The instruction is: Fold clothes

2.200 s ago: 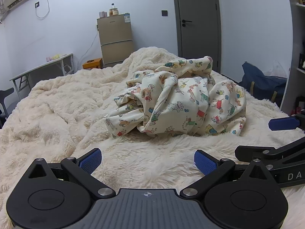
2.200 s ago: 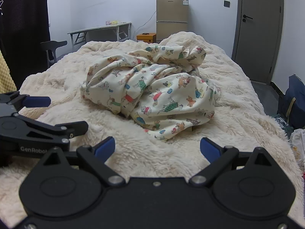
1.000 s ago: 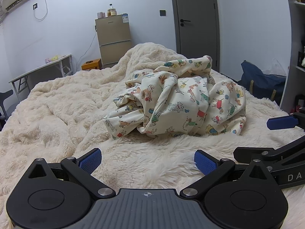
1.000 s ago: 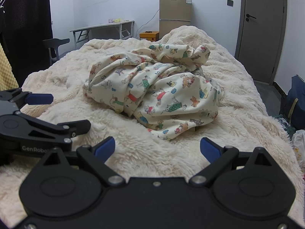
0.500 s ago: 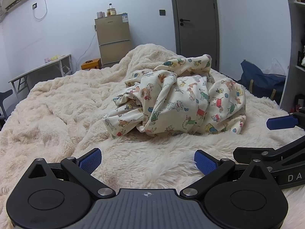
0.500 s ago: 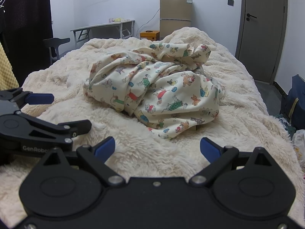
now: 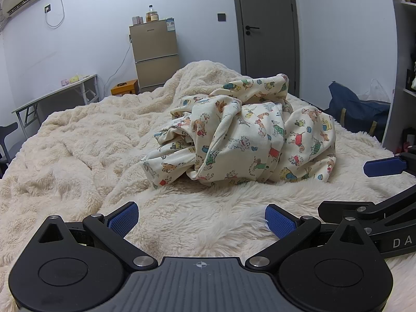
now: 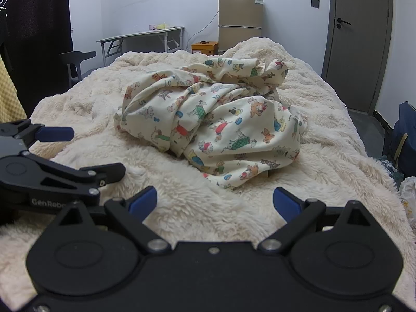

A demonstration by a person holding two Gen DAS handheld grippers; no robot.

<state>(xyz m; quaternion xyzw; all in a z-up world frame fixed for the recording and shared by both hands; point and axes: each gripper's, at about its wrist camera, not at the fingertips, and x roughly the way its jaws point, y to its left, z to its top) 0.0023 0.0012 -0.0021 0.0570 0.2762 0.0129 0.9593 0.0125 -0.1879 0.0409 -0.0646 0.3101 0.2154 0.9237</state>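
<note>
A cream garment printed with small cartoon animals (image 7: 249,135) (image 8: 215,122) lies crumpled in a heap on a fluffy cream blanket (image 7: 85,150) (image 8: 325,140) that covers the bed. My left gripper (image 7: 201,219) stands open low over the blanket, a short way in front of the heap, with nothing between its blue pads. My right gripper (image 8: 214,202) is open too, just short of the heap's near edge. Each gripper shows at the side of the other's view: the right gripper (image 7: 374,195) to the right, the left gripper (image 8: 65,153) to the left.
A beige fridge (image 7: 154,54) (image 8: 240,20) with jars on top stands at the back wall beside an orange box (image 8: 205,46). A folding table (image 7: 54,96) and a dark chair (image 8: 75,62) are on the left. A grey door (image 7: 265,26) and a dark blue bag (image 7: 358,111) are on the right.
Both grippers have edged forward toward the heap, which looks a little larger and nearer now. Their jaws have stayed open and the garment has not moved.
</note>
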